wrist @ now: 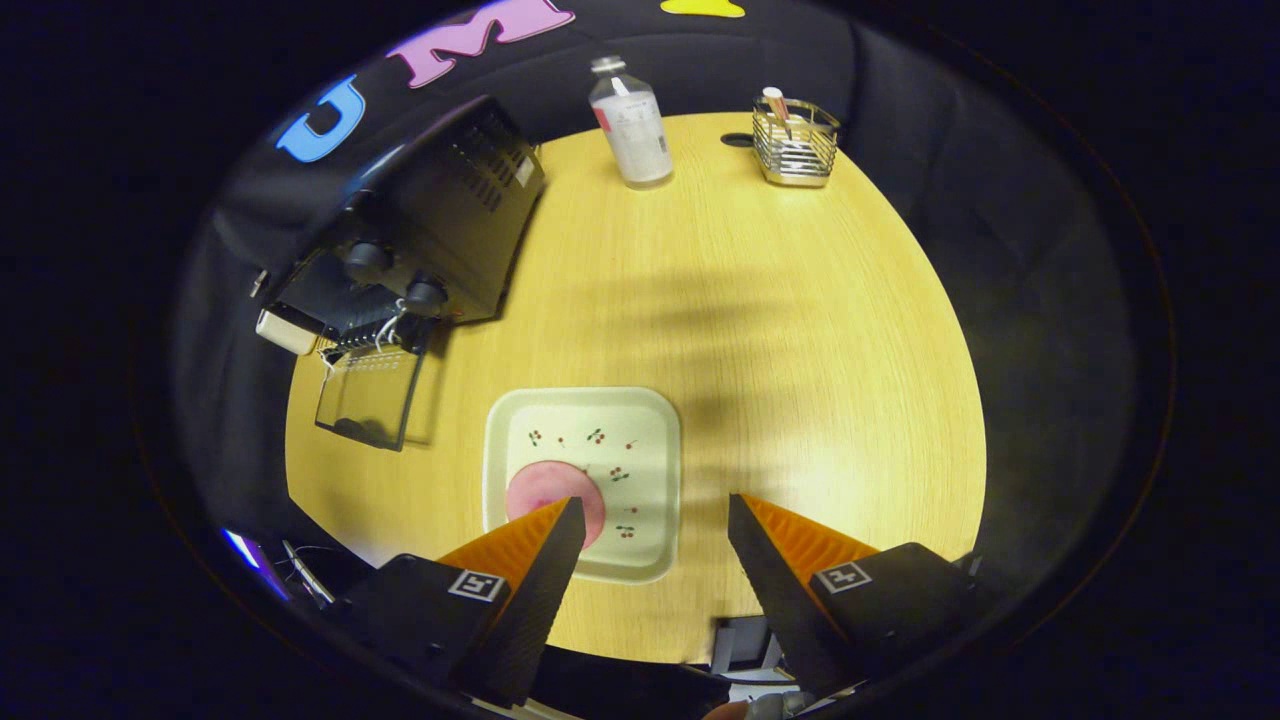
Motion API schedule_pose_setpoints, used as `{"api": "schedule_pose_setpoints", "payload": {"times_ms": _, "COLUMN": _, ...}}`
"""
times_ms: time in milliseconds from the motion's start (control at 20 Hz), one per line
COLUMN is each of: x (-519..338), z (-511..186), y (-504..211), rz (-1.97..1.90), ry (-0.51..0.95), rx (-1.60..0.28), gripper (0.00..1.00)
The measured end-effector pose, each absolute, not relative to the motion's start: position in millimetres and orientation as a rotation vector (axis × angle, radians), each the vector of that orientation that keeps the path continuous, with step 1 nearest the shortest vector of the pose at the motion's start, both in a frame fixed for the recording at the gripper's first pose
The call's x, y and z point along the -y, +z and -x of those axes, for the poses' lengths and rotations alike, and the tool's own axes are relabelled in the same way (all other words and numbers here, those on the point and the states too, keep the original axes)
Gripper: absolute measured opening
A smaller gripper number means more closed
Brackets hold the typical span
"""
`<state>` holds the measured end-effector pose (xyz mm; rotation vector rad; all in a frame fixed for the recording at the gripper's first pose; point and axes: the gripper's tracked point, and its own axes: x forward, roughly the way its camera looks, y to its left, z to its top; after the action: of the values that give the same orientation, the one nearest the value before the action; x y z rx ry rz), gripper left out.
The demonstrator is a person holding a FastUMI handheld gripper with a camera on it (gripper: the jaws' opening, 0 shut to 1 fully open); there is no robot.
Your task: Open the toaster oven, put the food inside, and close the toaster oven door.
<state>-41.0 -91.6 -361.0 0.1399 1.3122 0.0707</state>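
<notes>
A black toaster oven [440, 215] stands at the table's far left, its glass door [368, 395] folded down open onto the table. A cream square plate [640, 440] with small cherry prints lies just ahead of my fingers. A round pink piece of food [550, 492] rests on the plate's near left part, partly hidden behind my left finger [535, 560]. My gripper [655, 512] hangs above the plate's near edge, open, with nothing between the fingers.
A clear plastic bottle [630, 125] with a white label stands at the far edge of the round wooden table [800, 330]. To its right sits a wire metal holder [795, 140] with something inside. Black cloth surrounds the table.
</notes>
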Motion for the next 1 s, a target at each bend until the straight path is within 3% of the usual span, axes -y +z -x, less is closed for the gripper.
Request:
{"api": "schedule_pose_setpoints", "payload": {"times_ms": 200, "x": 98.2, "z": 42.3, "y": -388.8, "rz": -0.169, "ry": 0.046, "rx": -1.431, "gripper": 0.77}}
{"api": "schedule_pose_setpoints", "payload": {"times_ms": 500, "x": 95.3, "z": 47.6, "y": -407.2, "rz": -0.114, "ry": 0.022, "rx": -1.511, "gripper": 0.66}}
{"api": "schedule_pose_setpoints", "payload": {"times_ms": 600, "x": 98.4, "z": 45.1, "y": -410.5, "rz": -0.083, "ry": -0.013, "rx": -1.499, "gripper": 0.42}}
{"api": "schedule_pose_setpoints", "payload": {"times_ms": 700, "x": 89.7, "z": 43.1, "y": -413.3, "rz": -0.111, "ry": 0.033, "rx": -1.485, "gripper": 0.31}}
{"api": "schedule_pose_setpoints", "payload": {"times_ms": 750, "x": 90.5, "z": 42.7, "y": -412.8, "rz": -0.132, "ry": 0.063, "rx": -1.471, "gripper": 0.15}}
{"api": "schedule_pose_setpoints", "payload": {"times_ms": 1000, "x": 84.3, "z": 53.2, "y": -402.7, "rz": -0.455, "ry": 0.105, "rx": -1.440, "gripper": 0.06}}
